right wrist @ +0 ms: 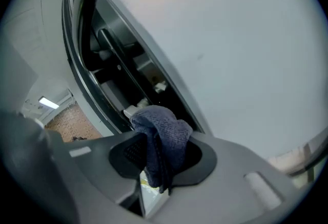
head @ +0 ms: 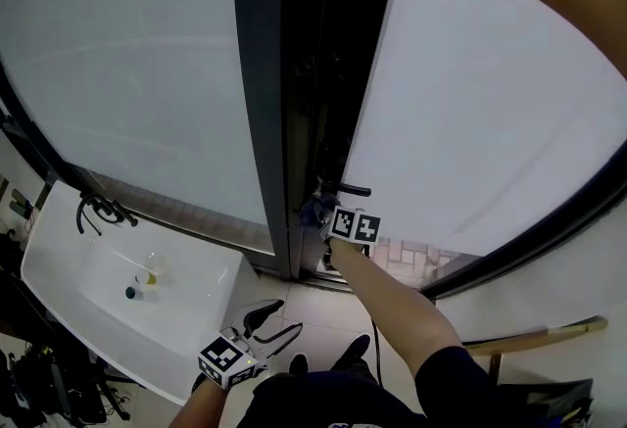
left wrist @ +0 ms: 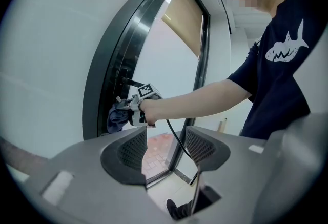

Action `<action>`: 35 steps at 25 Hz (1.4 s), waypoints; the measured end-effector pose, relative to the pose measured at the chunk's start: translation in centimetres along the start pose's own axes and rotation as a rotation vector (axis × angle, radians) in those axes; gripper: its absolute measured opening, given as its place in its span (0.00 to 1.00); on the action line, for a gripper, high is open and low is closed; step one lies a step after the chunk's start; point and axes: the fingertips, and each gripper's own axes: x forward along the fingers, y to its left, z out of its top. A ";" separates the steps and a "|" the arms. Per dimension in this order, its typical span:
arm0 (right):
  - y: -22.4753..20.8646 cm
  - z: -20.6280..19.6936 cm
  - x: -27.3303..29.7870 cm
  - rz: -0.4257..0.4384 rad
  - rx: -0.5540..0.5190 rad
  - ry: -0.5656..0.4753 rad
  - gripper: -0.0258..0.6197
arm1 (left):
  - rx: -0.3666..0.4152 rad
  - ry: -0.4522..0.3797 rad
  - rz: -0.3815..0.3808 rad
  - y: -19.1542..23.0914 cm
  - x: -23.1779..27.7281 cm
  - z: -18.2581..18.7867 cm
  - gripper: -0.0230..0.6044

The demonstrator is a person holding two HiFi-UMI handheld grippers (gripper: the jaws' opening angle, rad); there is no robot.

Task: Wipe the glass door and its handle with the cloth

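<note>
The right gripper (right wrist: 159, 155) has its jaws closed tight on a dark blue cloth (right wrist: 163, 131), which bunches up above the pads and hangs in a fold below them. In the head view this gripper (head: 321, 218) is held out at arm's length against the narrow edge of the glass door (head: 480, 103), with the cloth just under the black lever handle (head: 349, 189). The dark door frame (head: 261, 93) stands close beside the door's edge, leaving only a slim, shadowed gap around the cloth. The frosted panel to the right of the handle is broad and bare, giving wide room that way. The left gripper (left wrist: 165, 147) hangs low near the person's body, well apart from the door, its jaws spread with nothing between them. A white sink (head: 191, 291) with a black faucet (head: 100, 213) sits to the left, its corner near the left gripper (head: 276, 322). Pale floor tiles (head: 318, 304) run to the threshold, and reddish patterned paving (head: 407, 260) lies beyond it.
</note>
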 end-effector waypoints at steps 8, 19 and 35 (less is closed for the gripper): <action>-1.8 -3.6 1.1 -0.022 0.014 0.126 0.20 | 0.006 -0.013 0.007 0.1 0.6 0.5 0.41; 0.6 0.2 -0.7 0.101 0.104 -0.008 0.19 | 0.014 0.002 0.001 0.4 0.5 0.0 0.41; -0.8 -3.1 0.4 0.037 -0.036 0.095 0.20 | 0.008 -0.020 0.040 0.3 -0.2 0.8 0.41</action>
